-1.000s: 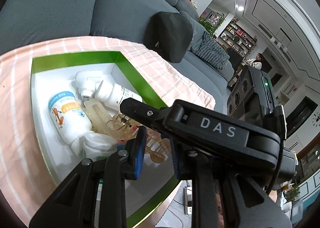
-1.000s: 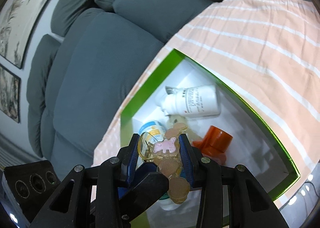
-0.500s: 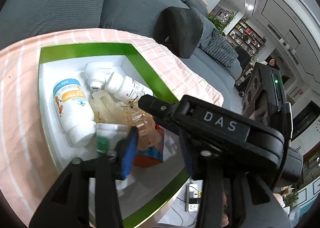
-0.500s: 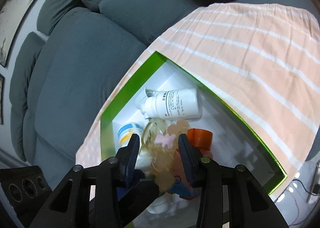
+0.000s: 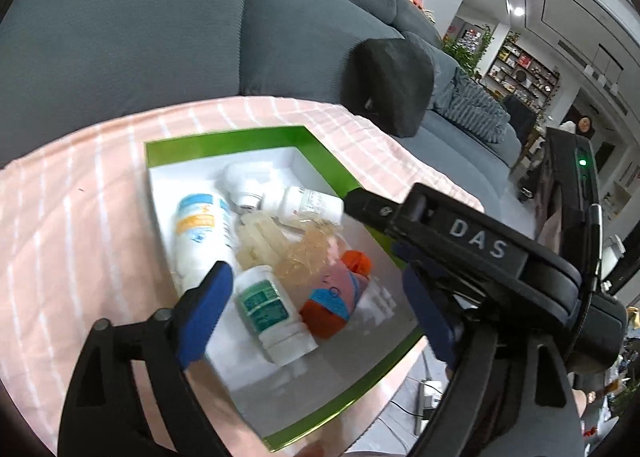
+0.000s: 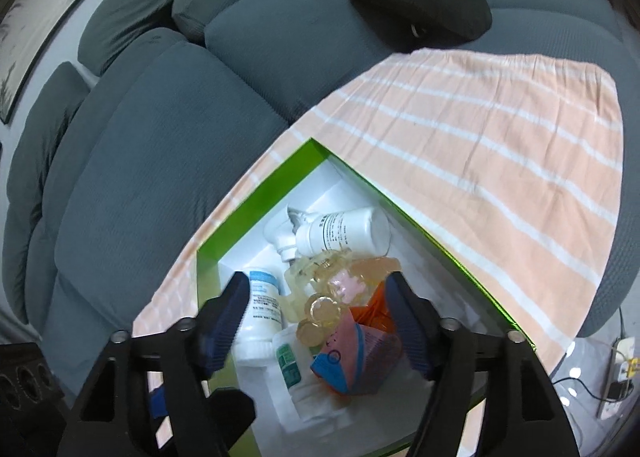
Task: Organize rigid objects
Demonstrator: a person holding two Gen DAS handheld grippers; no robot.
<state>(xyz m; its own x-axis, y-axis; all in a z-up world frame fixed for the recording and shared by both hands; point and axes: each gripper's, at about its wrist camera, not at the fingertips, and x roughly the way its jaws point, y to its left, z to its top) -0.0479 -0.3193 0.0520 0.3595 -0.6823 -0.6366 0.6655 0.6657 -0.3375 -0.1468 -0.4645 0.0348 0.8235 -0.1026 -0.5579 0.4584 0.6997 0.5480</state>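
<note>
Clutter fills the green-rimmed box (image 5: 224,141): bottles, an orange carton (image 6: 356,353) and the amber plastic piece (image 6: 332,297) on top. Left hand-held gripper (image 5: 316,309) and right hand-held gripper (image 6: 316,321) are opening over it, nothing between them. That loose piece could slide off the heap.

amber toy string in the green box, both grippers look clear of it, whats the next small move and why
Probably lift both grippers away. The amber toy string lies in the green box among the bottles, and the left gripper and right gripper are opening with nothing gripped.
</note>
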